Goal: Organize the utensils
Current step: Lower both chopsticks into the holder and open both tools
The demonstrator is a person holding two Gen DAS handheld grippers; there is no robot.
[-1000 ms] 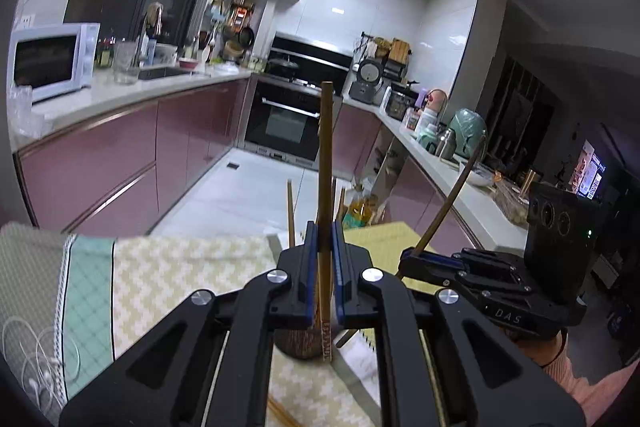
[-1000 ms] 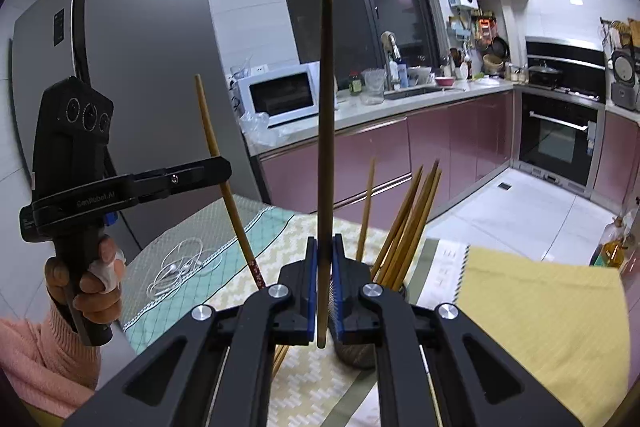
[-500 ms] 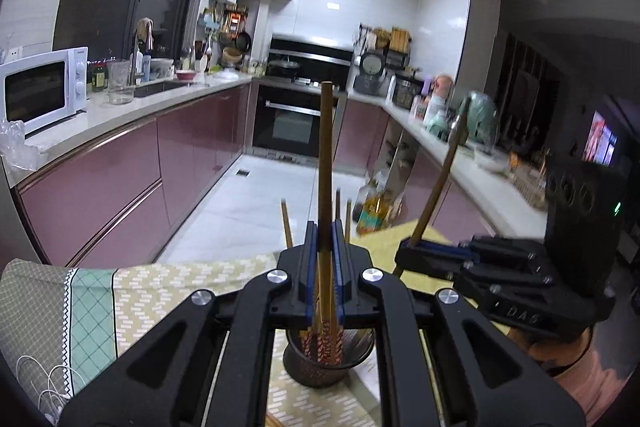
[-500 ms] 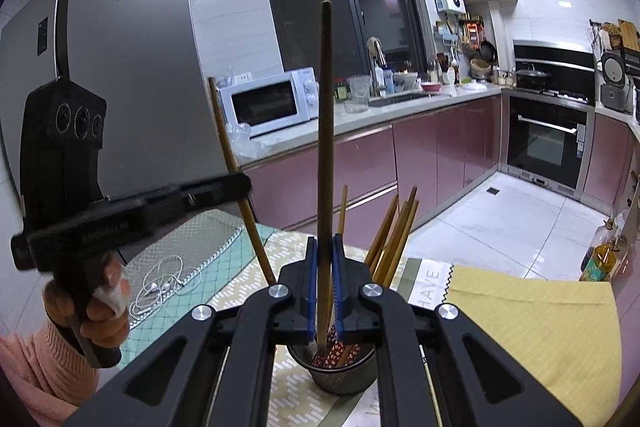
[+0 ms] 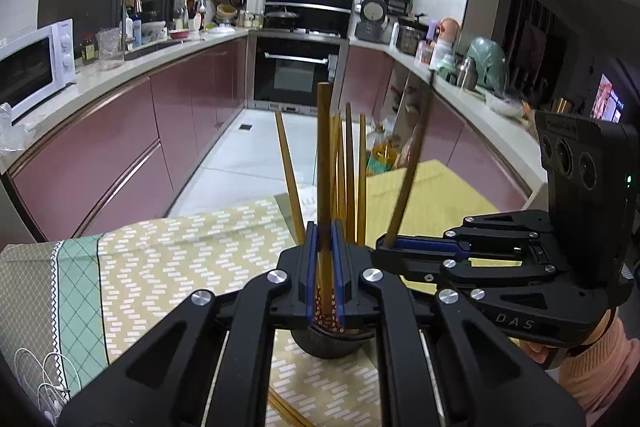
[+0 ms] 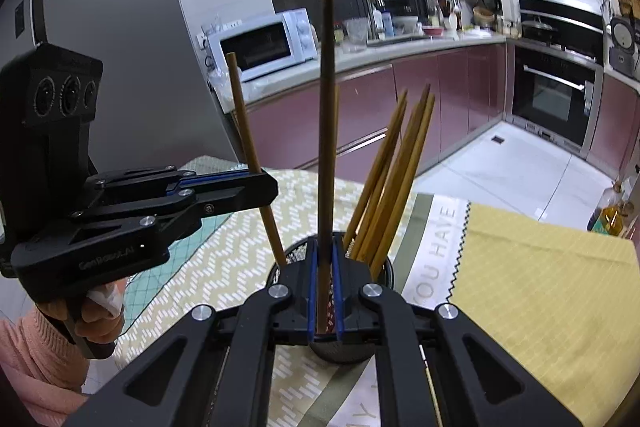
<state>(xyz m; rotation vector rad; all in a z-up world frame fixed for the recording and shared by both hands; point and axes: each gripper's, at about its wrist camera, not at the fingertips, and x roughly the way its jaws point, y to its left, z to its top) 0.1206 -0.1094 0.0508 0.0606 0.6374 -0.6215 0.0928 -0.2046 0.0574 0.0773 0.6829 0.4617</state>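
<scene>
A dark mesh holder point(image 5: 328, 345) stands on the table with several wooden chopsticks point(image 5: 350, 167) upright in it. My left gripper point(image 5: 324, 231) is shut on one chopstick point(image 5: 323, 155), held upright, its patterned lower end down inside the holder. To its right, my right gripper point(image 5: 384, 247) is shut on a darker, tilted chopstick point(image 5: 416, 155). In the right wrist view the right gripper point(image 6: 325, 247) clamps its chopstick point(image 6: 327, 107) over the holder point(image 6: 344, 351). The left gripper point(image 6: 268, 187) holds its chopstick point(image 6: 244, 115) slanting into the holder's rim.
A patterned tablecloth point(image 5: 192, 259) and a yellow placemat point(image 6: 540, 287) cover the table. A loose chopstick point(image 5: 284, 407) lies near the holder and a white cable point(image 5: 44, 379) lies at the left. A person's hand in a pink sleeve point(image 6: 36, 351) grips each handle. Kitchen counters lie beyond.
Both grippers have come down and closer together with their chopsticks. The holder has come into view under them, and the chopsticks' lower ends now reach into it.
</scene>
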